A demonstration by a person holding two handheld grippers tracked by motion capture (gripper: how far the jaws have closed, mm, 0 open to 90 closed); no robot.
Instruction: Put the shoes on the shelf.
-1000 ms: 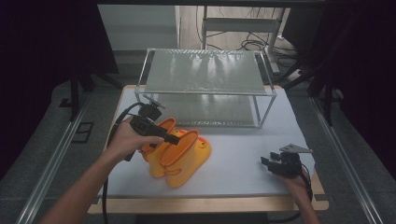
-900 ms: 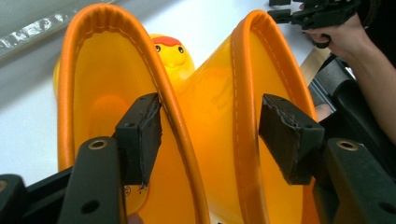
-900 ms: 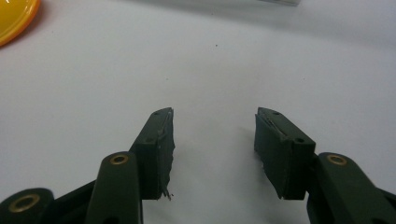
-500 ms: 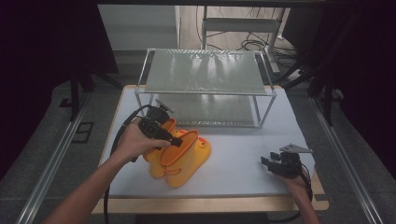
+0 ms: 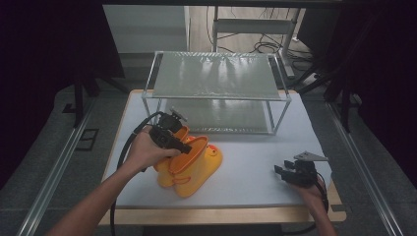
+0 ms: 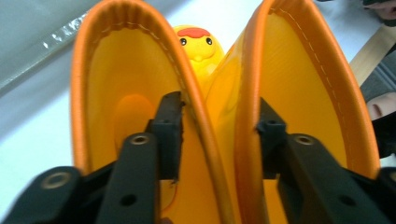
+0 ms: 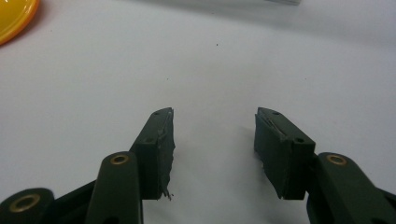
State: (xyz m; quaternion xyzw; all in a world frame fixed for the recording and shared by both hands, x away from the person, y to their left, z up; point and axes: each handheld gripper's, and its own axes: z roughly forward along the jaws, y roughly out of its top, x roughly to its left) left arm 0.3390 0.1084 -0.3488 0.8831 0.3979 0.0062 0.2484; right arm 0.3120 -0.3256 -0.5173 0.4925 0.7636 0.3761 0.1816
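Note:
A pair of orange-yellow rubber boots (image 5: 196, 164) lies on the white mat, left of the middle. In the left gripper view, one boot's opening (image 6: 116, 70) is at the left and the other's (image 6: 308, 74) at the right, with a duck face (image 6: 198, 44) on a toe beyond them. My left gripper (image 6: 219, 135) is open, with one jaw inside each boot; the two adjoining boot walls run between the jaws. From above, the left gripper (image 5: 186, 146) sits at the boot tops. My right gripper (image 5: 280, 172) rests open and empty over bare mat (image 7: 215, 140).
A two-level metal-framed rack (image 5: 216, 76) with translucent shelves stands at the back of the table. White mat (image 5: 255, 162) covers the tabletop between the boots and my right hand. A sliver of boot (image 7: 14, 16) shows at the top left of the right gripper view.
My left hand has moved a little right and forward, bringing its jaws to the boot tops. The right gripper has stayed put.

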